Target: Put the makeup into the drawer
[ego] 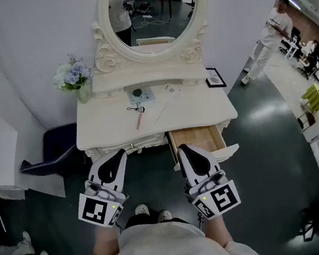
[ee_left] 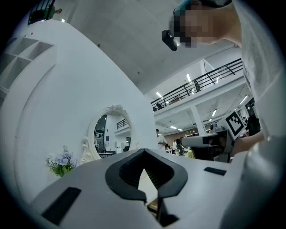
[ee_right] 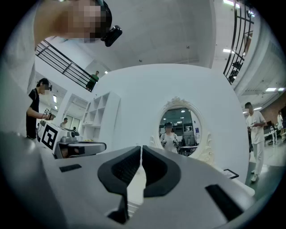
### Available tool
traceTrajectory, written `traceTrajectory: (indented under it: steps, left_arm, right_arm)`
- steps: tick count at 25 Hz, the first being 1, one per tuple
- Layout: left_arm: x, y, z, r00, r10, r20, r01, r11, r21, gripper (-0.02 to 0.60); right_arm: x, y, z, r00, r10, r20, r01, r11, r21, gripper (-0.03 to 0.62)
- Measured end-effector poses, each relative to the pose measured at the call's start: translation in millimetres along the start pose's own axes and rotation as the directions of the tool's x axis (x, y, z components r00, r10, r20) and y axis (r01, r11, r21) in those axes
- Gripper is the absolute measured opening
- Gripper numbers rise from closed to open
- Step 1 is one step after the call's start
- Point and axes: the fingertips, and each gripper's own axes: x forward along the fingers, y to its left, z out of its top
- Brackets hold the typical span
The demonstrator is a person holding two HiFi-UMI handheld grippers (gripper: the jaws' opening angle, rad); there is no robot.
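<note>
Both my tools are closed, with nothing between the jaws: left tool (ego: 116, 153), right tool (ego: 183, 148), both held before the worktop (ego: 198, 111). The makeup (ego: 138, 112) lies mid-worktop, below the mirror (ego: 152, 10). The drawer (ego: 198, 139) stands open, just ahead of the right tool.

White curved wall (ego: 34, 30); dark glossy floor (ego: 264, 141); cream vanity (ego: 203, 110), oval mirror (ego: 152, 10).
</note>
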Motion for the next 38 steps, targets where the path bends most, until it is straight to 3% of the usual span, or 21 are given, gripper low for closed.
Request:
traceTrajectory:
  steps: [13, 25, 32, 38]
  left_arm:
    - [9.2, 35.5, -5.5, 0.999, -0.025, 0.019, 0.025, 1.000, -0.018, 0.011]
    - [17.9, 69.0, -21.5, 0.997, -0.070, 0.034, 0.071, 0.997, -0.029, 0.011]
    - [45.9, 79.1, -45.6, 0.996, -0.084, 0.009, 0.084, 0.994, -0.063, 0.011]
    - [83.2, 101.3, -47.5, 0.998, -0.067, 0.012, 0.067, 0.997, -0.042, 0.011]
  right_arm:
    - [30.7, 0.4, -5.0, 0.999, -0.048, 0.023, 0.047, 0.998, 0.046, 0.025]
    - [63.7, 10.9, -23.1, 0.999, -0.052, -0.006, 0.052, 0.998, 0.018, 0.026]
    - [82.5, -10.1, -44.0, 0.998, -0.053, -0.039, 0.054, 0.998, 0.022, 0.026]
    - [125.5, -40.3, -48.5, 0.999, -0.014, -0.031, 0.015, 0.999, 0.035, 0.026]
